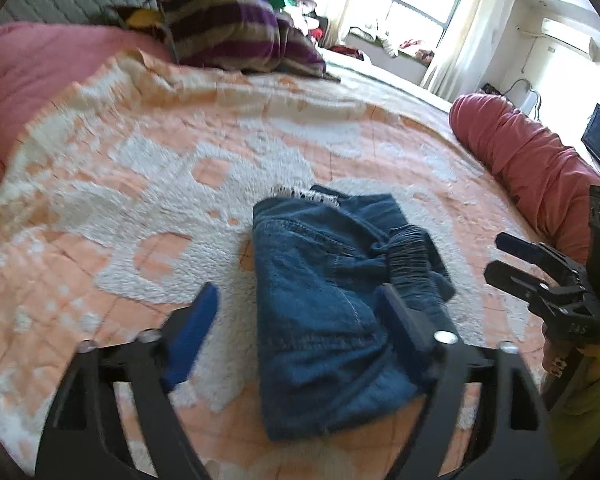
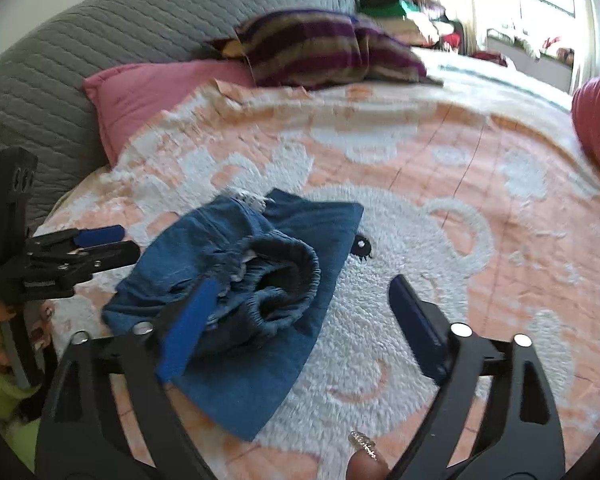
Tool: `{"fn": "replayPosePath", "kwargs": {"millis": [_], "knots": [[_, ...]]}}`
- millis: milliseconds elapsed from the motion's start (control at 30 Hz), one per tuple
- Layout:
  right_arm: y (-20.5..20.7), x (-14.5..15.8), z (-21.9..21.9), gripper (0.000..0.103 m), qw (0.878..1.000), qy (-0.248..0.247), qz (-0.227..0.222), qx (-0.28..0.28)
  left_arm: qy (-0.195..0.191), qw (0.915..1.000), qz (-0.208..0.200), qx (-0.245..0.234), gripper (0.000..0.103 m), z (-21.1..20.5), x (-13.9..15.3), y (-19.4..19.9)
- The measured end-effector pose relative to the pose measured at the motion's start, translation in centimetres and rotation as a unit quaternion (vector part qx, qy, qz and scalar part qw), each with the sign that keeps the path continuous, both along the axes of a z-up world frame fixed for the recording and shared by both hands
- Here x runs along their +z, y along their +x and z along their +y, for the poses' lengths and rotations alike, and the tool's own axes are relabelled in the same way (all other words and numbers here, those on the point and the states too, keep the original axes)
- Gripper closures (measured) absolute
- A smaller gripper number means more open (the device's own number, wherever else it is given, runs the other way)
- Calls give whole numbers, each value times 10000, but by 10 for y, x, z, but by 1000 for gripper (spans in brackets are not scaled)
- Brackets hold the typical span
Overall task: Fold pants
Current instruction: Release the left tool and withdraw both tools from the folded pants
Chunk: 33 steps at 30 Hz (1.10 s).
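Both the left gripper [image 1: 296, 316] and the right gripper [image 2: 304, 304] are held wide apart, with nothing gripped. Just beyond them, the pants [image 1: 332, 300] are laid on the bedspread [image 1: 140, 168] as a compact folded bundle, so the folding is judged essentially done; at most the bunched waistband is left to be smoothed.

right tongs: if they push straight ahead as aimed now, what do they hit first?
Probably the peach-and-white fluffy bedspread, not the folded blue denim pants. The open right tongs aim just right of the pants; depth is unclear.
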State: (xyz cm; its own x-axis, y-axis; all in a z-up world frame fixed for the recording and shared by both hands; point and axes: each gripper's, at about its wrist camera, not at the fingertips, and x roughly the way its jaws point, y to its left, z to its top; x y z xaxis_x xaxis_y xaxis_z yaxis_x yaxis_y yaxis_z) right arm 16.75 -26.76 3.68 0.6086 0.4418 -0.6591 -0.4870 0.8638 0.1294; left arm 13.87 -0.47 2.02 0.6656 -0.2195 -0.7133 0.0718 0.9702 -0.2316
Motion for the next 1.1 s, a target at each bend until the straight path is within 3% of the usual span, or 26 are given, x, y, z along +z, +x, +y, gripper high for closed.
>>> {"fn": "replayPosePath", "kwargs": {"millis": [100,333,633,967,1100], "knots": [[-18,14,-3,9,9997,36,-233,-41,124,9998,-162,17,5,1,12,-21],[-56,30,-9,9,9984,81,-505,-242,240,9993,-258,144,5,7,29,-65],[-96,31,-18,9,9971,40,-556,-517,394,9988,-156,234,5,11,20,-110],[-124,2,-21,9,9977,-34,13,-684,404,9991,95,114,5,0,-1,-129],[-127,-2,-22,9,9971,-163,-12,-749,481,9987,134,38,5,-6,-4,-129]]}}
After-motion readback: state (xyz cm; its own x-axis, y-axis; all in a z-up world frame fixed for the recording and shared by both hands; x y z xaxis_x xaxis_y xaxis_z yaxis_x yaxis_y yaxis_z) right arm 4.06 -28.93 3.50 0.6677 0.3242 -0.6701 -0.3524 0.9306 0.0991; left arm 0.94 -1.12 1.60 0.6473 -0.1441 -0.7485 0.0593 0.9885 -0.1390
